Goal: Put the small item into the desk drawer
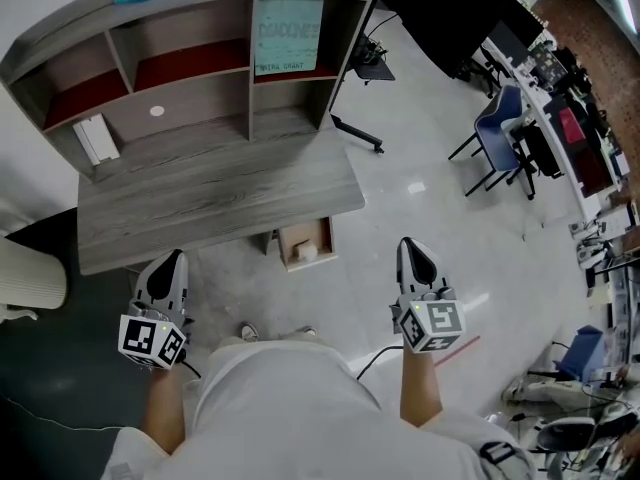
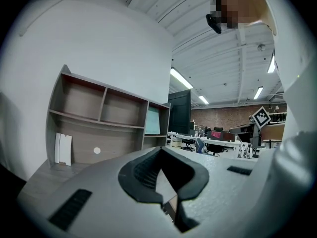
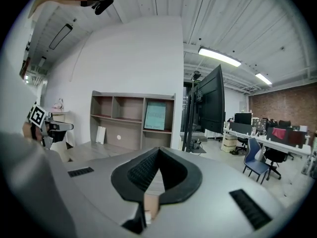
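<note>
Both forearms reach forward side by side. The left hand-held gripper (image 1: pixel 172 259) and right hand-held gripper (image 1: pixel 411 245) point towards the worktop (image 1: pixel 220 193), jaws pressed together and empty. The small pale item (image 1: pixel 307 252) lies in the open desk drawer (image 1: pixel 322 236), too small to tell which way it points.

Desk drawer (image 1: pixel 322 234) pulled open under desk, small white item (image 1: pixel 306 253) inside
</note>
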A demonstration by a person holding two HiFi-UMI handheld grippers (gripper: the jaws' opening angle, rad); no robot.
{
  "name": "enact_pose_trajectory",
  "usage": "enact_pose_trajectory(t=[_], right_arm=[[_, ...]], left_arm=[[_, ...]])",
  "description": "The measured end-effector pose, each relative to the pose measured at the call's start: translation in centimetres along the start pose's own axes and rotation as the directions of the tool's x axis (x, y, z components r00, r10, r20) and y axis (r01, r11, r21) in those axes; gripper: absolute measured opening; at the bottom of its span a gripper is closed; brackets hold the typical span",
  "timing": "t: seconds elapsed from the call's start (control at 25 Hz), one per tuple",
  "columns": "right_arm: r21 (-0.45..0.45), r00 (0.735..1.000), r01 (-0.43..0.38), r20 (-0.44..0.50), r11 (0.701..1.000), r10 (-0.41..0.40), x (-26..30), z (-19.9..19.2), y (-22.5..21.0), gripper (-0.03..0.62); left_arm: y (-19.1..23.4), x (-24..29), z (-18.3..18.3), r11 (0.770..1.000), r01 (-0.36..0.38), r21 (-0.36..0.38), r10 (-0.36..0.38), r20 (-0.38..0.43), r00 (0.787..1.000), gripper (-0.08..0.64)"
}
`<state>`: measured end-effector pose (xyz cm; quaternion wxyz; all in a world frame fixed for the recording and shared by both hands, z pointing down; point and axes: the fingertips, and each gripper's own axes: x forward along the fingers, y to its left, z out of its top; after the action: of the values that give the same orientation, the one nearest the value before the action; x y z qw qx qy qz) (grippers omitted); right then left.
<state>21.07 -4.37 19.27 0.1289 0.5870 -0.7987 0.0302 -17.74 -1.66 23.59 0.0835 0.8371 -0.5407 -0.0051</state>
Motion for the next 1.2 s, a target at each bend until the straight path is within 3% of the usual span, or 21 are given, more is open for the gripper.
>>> enact_pose_trajectory(t=[0.64, 1.2], right_arm=[[-0.022, 0.999, 0.032, -0.003, 0.999, -0.032, 0.1, 0.0, 2.0, -0.002], [-0.009, 1.000, -0.002, 0.027, 1.000, 0.002, 1.0, 0.9, 4.8, -0.003]], left_arm=[[0.2, 0.9, 0.2, 0.997, 0.071, -0.003, -0.071, 0.008, 0.997, 0.005], [0.5, 0.7, 0.2, 0.994, 0.107, -0.001, -0.107, 0.001, 0.994, 0.005]])
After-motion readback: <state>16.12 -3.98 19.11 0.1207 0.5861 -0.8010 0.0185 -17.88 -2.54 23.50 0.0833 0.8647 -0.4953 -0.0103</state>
